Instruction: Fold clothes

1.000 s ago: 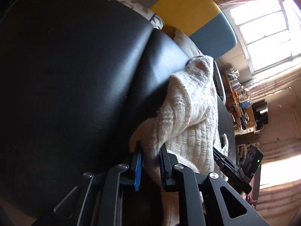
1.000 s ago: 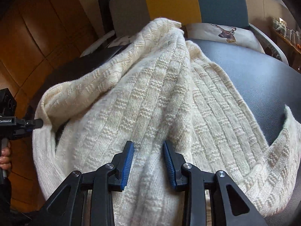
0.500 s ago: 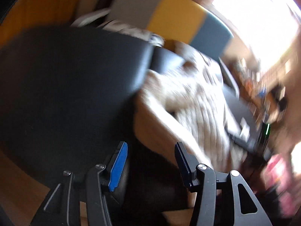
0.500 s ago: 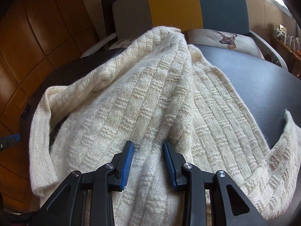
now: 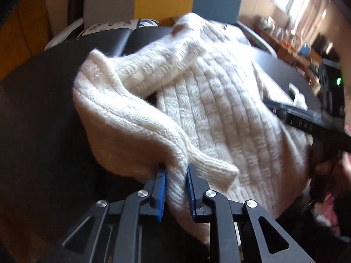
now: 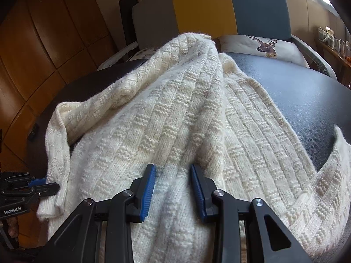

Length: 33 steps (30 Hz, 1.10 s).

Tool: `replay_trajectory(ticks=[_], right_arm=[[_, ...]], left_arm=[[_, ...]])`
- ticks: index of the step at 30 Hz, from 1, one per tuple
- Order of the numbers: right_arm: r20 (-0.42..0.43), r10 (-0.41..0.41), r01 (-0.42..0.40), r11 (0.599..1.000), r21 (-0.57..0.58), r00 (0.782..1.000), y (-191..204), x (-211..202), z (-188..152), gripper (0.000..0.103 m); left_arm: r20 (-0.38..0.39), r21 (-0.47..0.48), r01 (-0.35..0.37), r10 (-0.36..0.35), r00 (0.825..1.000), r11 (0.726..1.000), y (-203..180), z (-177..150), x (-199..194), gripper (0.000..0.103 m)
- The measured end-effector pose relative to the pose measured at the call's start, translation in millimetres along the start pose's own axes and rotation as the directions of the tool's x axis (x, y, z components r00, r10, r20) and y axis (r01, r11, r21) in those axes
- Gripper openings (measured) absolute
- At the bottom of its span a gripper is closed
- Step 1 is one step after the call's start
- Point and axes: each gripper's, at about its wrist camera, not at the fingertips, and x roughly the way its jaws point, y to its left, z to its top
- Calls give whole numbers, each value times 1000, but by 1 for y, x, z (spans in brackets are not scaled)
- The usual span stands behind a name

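A cream knitted sweater (image 6: 186, 118) lies bunched on a black leather seat (image 6: 307, 92). My right gripper (image 6: 173, 184) is shut on a thick fold of the sweater near its lower middle. My left gripper (image 5: 175, 186) is shut on the ribbed edge of the sweater (image 5: 197, 109) at its left side. The left gripper also shows at the lower left of the right wrist view (image 6: 37, 184), at the sweater's edge. The right gripper shows at the right of the left wrist view (image 5: 307, 120), over the sweater.
A chair back in grey, yellow and teal (image 6: 208, 11) stands behind the seat, with a deer-print cushion (image 6: 263, 46) on it. Wood panelling (image 6: 43, 43) is at the left. Cluttered shelves (image 5: 296, 43) and a window are at the right.
My left gripper opened half a second ago, shifted along the sweater's edge and has closed on it again. My right gripper has kept its hold, nearly still.
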Motion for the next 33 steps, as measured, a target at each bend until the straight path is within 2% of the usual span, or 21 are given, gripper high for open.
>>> replay_trajectory(ticks=[3,6,9,11,12,17,18,19,20,21,22,24,26,29,32,33], right_arm=[[2,2,-2,1000,-1,1000,0,0,0,34],[5,4,-4,1000,0,1000,1,0,0,34],[8,1,0,1000,-3,1000,3,0,0,34],[9,-4,4,1000,-5,1000,4,0,0,34],[9,-5,5,1000,-6,1000,4,0,0,34],[9,-13,13,1000,-10,1000,6,0,0,34],[10,-14,14,1000,-9,1000,7,0,-1,34],[11,-14,14,1000,-9,1000,7,0,-1,34],[12,-15,15,1000,-8,1000,7,0,-1,34],[12,-15,15,1000,-8,1000,6,0,-1,34],[12,-15,15,1000,-8,1000,6,-1,-1,34],[14,-15,15,1000,-8,1000,6,-1,-1,34],[16,-14,15,1000,-8,1000,6,-2,-2,34],[20,-14,14,1000,-5,1000,5,-2,-2,34],[22,-13,13,1000,-8,1000,3,-3,-2,34],[23,-15,15,1000,-9,1000,4,-3,-2,34]], left_arm=[[29,-108,80,-77,997,991,25,2,-10,13],[97,-256,204,-184,978,945,65,6,-30,12],[183,-391,327,-275,944,860,107,9,-50,12],[265,-497,410,-316,911,765,150,7,-60,12],[295,-545,428,-314,903,721,169,5,-62,12],[294,-687,386,-250,922,615,236,-7,-56,14],[283,-701,376,-247,927,606,242,-9,-53,19],[263,-710,351,-232,937,611,244,-10,-51,25],[246,-718,330,-220,944,613,247,-12,-50,37],[247,-725,329,-218,944,605,249,-15,-50,49],[256,-733,336,-217,942,591,251,-19,-51,52],[262,-742,333,-205,943,582,251,-26,-54,56],[251,-749,297,-161,954,593,254,-34,-62,58],[225,-749,233,-93,970,621,260,-49,-75,70],[183,-743,142,-5,983,655,260,-56,-79,72],[169,-744,115,19,985,659,260,-58,-77,72]])
